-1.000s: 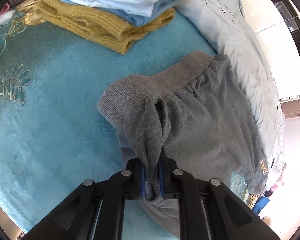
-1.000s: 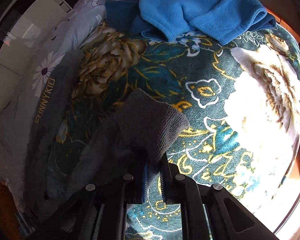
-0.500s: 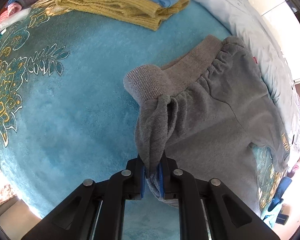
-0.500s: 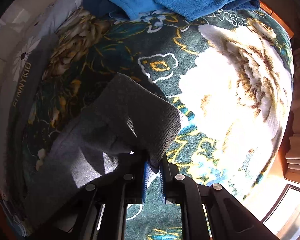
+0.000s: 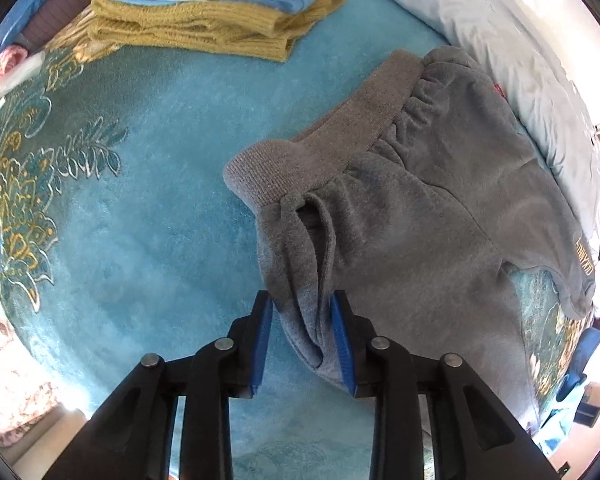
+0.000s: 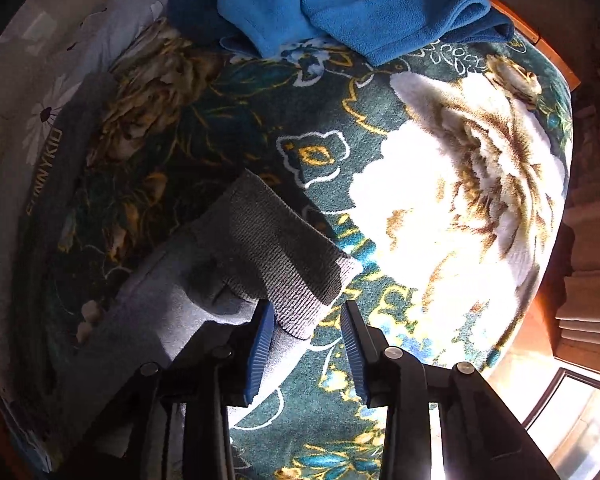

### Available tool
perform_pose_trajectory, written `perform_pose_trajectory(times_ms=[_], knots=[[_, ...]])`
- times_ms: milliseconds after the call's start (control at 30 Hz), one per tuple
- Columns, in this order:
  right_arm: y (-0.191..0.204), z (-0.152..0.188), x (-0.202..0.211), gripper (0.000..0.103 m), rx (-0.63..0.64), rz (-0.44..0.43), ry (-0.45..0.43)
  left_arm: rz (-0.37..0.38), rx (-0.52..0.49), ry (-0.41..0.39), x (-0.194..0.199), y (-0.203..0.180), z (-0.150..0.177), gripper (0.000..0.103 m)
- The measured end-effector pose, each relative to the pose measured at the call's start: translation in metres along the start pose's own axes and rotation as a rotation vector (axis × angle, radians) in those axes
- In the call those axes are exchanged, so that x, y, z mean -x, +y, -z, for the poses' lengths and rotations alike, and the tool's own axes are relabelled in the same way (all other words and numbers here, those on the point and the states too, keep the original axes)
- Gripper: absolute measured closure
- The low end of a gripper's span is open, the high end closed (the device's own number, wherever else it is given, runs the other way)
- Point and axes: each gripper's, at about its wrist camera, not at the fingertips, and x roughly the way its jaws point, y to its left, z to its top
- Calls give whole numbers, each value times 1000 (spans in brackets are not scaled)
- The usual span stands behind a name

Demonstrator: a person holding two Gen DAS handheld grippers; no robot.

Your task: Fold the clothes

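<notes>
Now the left gripper [image 5: 302, 320] is letting go: its blue pads [image 5: 342, 344] are spreading, and a pinched ridge of the grey fleece sweatpants [image 5: 412, 216] still stands between them, brushing the right pad but no longer squeezed. From those fingers the ridge runs up toward twelve o'clock into the ribbed grey waistband [image 5: 324, 148], whose long axis slants from nine o'clock up to one o'clock. The body of the pants spreads away toward three o'clock across the teal plush floral blanket [image 5: 148, 216].

Over on the right gripper [image 6: 308, 334], same story: jaws opening, the ribbed grey cuff [image 6: 284, 256] poking in beside the left pad, apart from the right one. That leg trails off toward eight o'clock.

Each hand sits over its own end of the garment, so I'd judge the next fold runs along that length, cuff toward waistband.

At twelve o'clock in the left view waits a stack of folded mustard knit and pale blue clothes [image 5: 204, 20].
</notes>
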Motion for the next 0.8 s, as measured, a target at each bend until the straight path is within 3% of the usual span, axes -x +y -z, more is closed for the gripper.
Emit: perform_pose_trajectory(times_ms=[133, 233, 367, 533, 667, 800], knots=[[3, -9, 38, 51, -8, 5, -71, -42, -103, -60, 38, -4, 1, 65], [48, -38, 39, 51, 45, -75, -103, -31, -146, -101, 48, -23, 0, 64], [147, -85, 5, 51, 133, -201, -95, 50, -165, -105, 37, -67, -29, 64], [246, -145, -44, 51, 243, -285, -78, 67, -217, -75, 9, -133, -72, 64], [275, -189, -79, 51, 245, -307, -72, 82, -239, -78, -6, -162, -91, 64], [285, -205, -95, 51, 191, -339, -49, 90, -230, -69, -18, -175, -101, 64]])
